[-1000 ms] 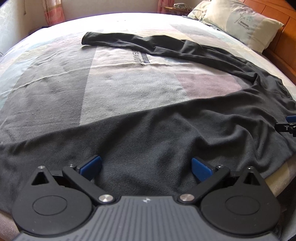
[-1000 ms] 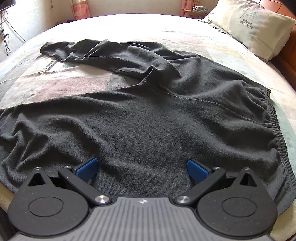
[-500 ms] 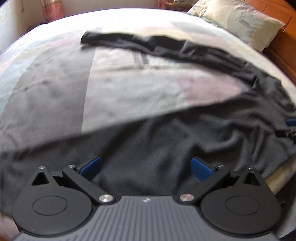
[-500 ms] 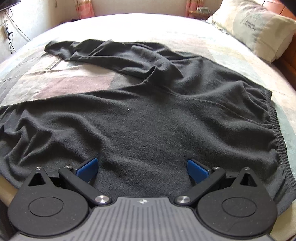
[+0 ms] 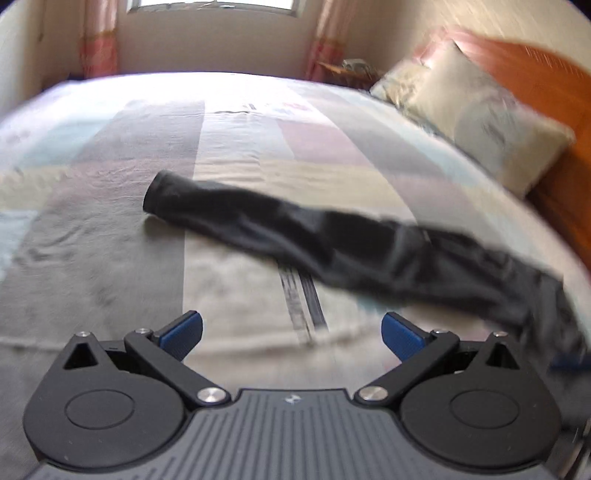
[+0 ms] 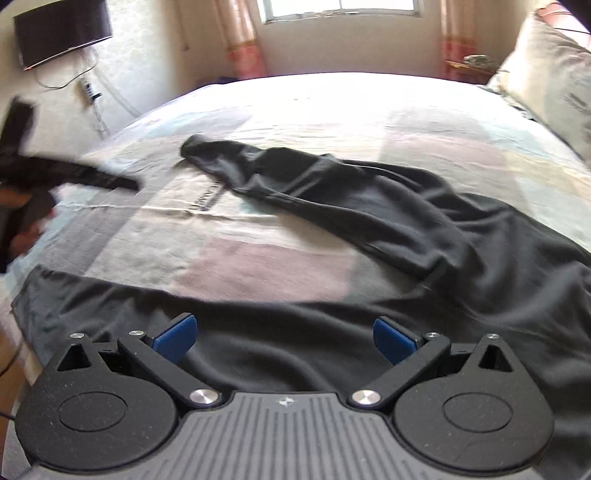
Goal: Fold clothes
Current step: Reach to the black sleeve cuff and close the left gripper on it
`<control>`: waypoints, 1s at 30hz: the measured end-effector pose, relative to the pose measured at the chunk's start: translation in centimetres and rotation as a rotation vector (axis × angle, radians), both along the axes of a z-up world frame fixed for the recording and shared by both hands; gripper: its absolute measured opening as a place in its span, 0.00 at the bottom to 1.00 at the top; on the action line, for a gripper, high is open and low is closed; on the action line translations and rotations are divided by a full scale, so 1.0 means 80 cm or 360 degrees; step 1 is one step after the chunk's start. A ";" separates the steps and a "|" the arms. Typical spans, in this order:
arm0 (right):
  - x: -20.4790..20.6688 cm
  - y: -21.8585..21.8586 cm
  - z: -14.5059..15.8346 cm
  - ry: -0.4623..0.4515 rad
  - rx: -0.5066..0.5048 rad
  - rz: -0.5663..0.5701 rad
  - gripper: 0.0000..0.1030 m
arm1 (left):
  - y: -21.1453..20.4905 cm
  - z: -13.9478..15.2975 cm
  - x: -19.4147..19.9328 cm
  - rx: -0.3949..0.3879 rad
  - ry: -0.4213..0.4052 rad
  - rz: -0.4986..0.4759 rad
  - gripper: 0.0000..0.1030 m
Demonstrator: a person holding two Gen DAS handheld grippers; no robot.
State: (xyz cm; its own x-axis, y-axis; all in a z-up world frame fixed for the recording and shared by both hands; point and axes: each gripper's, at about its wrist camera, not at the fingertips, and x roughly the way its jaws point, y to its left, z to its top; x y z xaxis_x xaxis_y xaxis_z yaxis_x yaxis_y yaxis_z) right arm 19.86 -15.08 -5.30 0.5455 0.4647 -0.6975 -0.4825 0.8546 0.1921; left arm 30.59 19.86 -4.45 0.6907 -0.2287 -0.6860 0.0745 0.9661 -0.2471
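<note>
Since a second ago the left gripper (image 5: 291,334) has been swinging up and away from the near hem: its view, which was filled along the bottom by dark cloth, is now showing bare bedspread (image 5: 110,266) between its blue fingers (image 5: 183,332), and the frame is smearing with motion. The black trousers (image 6: 388,229) are staying spread on the bed, though the far leg (image 5: 280,221) is now sitting much nearer in the left view, crossing from centre left to lower right.

Both tools are standing released, jaws spread wide and grasping nothing. The right gripper (image 6: 284,338) is hanging over the near leg at the bottom centre of its frame (cloth is showing between its fingers, but whether they are touching it I cannot tell). In the right view's upper left the left gripper (image 6: 22,177) is appearing as a dark blur, with a bit of the person's hand under it.

My reading: the left side is reaching for the cuff of the far leg (image 6: 195,146), likely to bring one leg over the other; no fold is made yet.

The bed is carrying pale, grey and pink blocks with some printed lettering. A pillow (image 5: 476,118) is lying at the upper right against an orange headboard (image 5: 554,70); a window (image 6: 340,9) with pink curtains (image 6: 243,55) is glowing at top centre, and a dark screen (image 6: 62,31) is hanging upper left.
</note>
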 end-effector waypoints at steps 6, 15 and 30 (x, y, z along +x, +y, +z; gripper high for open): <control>0.038 0.020 -0.013 0.0080 0.0046 0.0023 1.00 | 0.060 -0.042 0.075 -0.0372 0.0060 0.0123 0.99; 0.078 0.051 -0.019 0.0124 0.0163 0.0094 1.00 | 0.108 -0.085 0.142 -0.0698 0.0163 0.0249 0.99; 0.079 0.077 -0.015 0.0105 0.0135 0.0156 1.00 | 0.123 -0.094 0.195 -0.0747 -0.0048 0.0341 0.99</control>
